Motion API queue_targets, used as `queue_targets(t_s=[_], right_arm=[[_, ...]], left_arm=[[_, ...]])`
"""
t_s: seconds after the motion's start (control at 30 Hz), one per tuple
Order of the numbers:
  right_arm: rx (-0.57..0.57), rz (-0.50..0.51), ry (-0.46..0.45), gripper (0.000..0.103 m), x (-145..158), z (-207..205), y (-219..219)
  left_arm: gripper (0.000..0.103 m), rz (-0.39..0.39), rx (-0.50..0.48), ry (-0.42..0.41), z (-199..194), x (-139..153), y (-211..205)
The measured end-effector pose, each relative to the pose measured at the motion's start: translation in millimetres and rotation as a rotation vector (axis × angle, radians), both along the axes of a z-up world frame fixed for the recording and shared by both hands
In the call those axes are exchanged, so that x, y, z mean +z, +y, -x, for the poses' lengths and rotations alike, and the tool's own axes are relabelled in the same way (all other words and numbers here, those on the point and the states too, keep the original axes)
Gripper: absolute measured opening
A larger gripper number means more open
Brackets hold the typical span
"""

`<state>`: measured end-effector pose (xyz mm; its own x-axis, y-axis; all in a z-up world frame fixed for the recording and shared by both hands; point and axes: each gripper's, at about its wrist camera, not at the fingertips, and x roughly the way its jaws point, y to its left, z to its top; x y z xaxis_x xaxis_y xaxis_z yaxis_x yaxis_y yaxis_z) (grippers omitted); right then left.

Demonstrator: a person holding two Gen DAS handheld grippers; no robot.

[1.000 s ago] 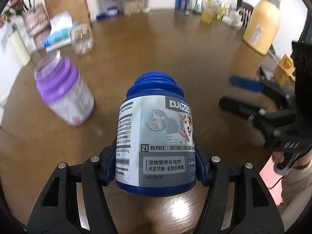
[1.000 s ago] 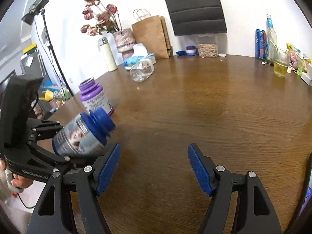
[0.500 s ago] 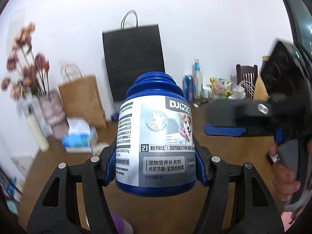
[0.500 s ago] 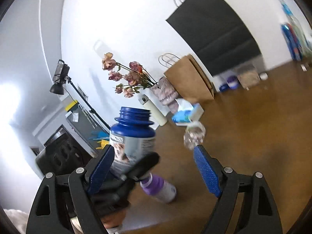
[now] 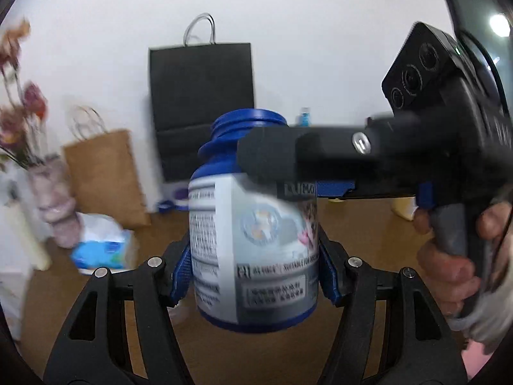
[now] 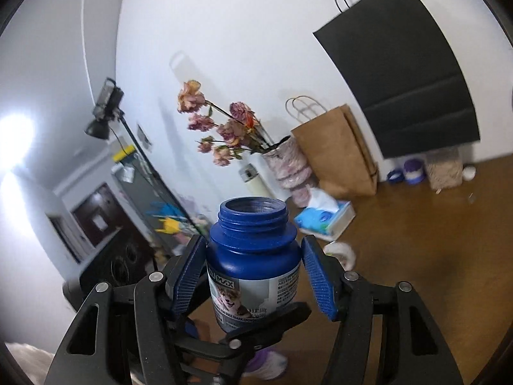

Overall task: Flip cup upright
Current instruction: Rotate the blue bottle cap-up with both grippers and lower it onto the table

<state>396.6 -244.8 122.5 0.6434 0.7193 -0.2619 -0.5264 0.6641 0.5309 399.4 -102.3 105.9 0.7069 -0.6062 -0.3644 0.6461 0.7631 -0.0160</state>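
The cup is a blue jar (image 5: 256, 256) with a grey dog-supplement label, lidless, held in the air with its open mouth up. My left gripper (image 5: 253, 272) is shut on its lower body, blue pads pressing both sides. In the right wrist view the jar (image 6: 253, 256) stands between the pads of my right gripper (image 6: 253, 272), which flank its blue shoulder closely; whether they touch is unclear. The left gripper's black fingers (image 6: 256, 327) cross under the label. In the left wrist view one black finger (image 5: 272, 157) of the right gripper hides part of the jar's neck.
Below lies the brown wooden table (image 6: 433, 272). At its back stand a tissue box (image 6: 323, 218), a brown paper bag (image 6: 336, 154), a black bag (image 6: 407, 73) and a vase of dried flowers (image 6: 285, 163). A purple jar (image 6: 266, 365) sits beneath. A hand (image 5: 449, 272) holds the right gripper.
Both grippers tilted up from the table toward the wall. The left turned the jar mouth-up. The right gripper came in and narrowed its fingers around the jar's shoulder.
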Motion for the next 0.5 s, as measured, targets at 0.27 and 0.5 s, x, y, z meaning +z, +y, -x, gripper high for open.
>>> queue_targets(t_s=[0.27,0.5], right_arm=[[-0.004,0.153,-0.005,0.066,-24,-10,27],[0.003,0.243,-0.038,0.066,-37,29,36]], left_arm=[[0.063,0.097,-0.069,0.126,-23,-28,10],[0.068,0.120,0.071,0.109,38,-34,10]])
